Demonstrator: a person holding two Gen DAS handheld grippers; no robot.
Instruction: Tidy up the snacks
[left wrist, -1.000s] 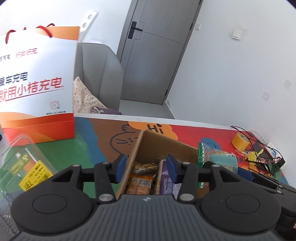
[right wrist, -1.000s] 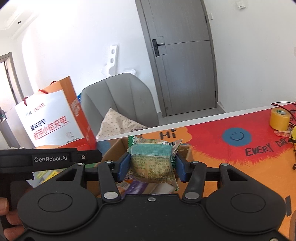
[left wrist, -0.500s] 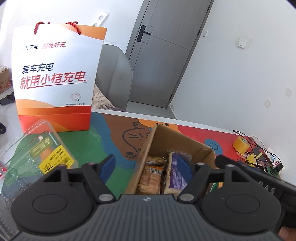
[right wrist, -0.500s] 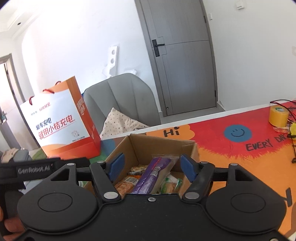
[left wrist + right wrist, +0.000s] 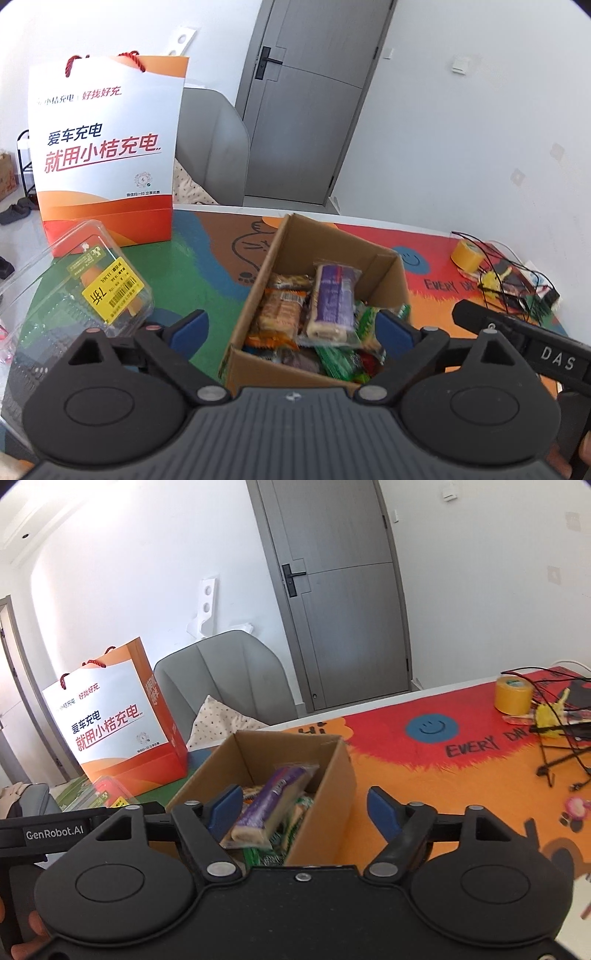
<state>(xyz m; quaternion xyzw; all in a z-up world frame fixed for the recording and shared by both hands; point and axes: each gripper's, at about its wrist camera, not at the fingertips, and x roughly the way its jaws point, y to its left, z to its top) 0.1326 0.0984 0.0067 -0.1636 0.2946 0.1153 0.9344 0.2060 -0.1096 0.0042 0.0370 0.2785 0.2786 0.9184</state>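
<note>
Both the left gripper point(image 5: 290, 326) and right gripper point(image 5: 306, 808) are opening wide and empty over the brown cardboard box point(image 5: 384, 266); the purple-wrapped snack bar point(image 5: 334, 299) is lying loosely atop, risking snagging.

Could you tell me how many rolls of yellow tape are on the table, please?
1: the yellow tape roll stands at the table's far right, beside the tangle of wires. Others may lie out of view.

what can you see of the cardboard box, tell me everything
The box is plain brown corrugated cardboard, open-topped, standing upright on the colourful mat. Its walls look straight and undamaged. It is loosely packed with wrapped snacks: a purple packet lies on top, an orange-brown packet beside it, and green wrappers at the near end. An orange and white bag stands apart on its far left. Nothing grips the box.
</note>
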